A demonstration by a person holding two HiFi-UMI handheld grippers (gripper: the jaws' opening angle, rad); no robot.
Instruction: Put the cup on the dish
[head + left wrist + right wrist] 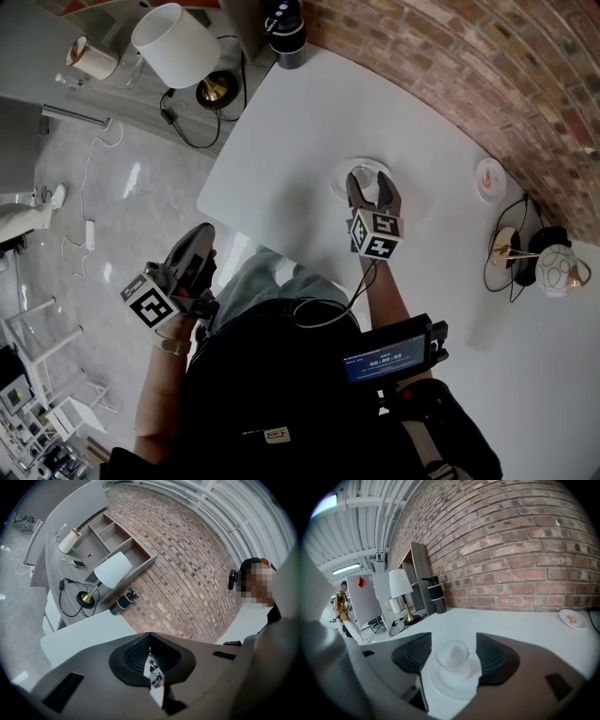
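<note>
The small clear glass cup [452,653] sits on the round white dish [451,687], between the right tool's [453,657] released jaws, so it seems delivered. The left tool [150,638], clenched on nothing, seems unneeded.

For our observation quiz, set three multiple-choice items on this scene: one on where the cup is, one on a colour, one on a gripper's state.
1. Where is the cup?
A on the dish
B on a chair
C in a box

2. What colour is the table?
A black
B white
C green

3. How is the left gripper?
A shut
B wide open
C holding the cup

Answers:
1 A, the cup stands in the dish's middle, between the right gripper's open jaws.
2 B, its top is plain white.
3 A, its jaws meet with nothing between them.
</note>
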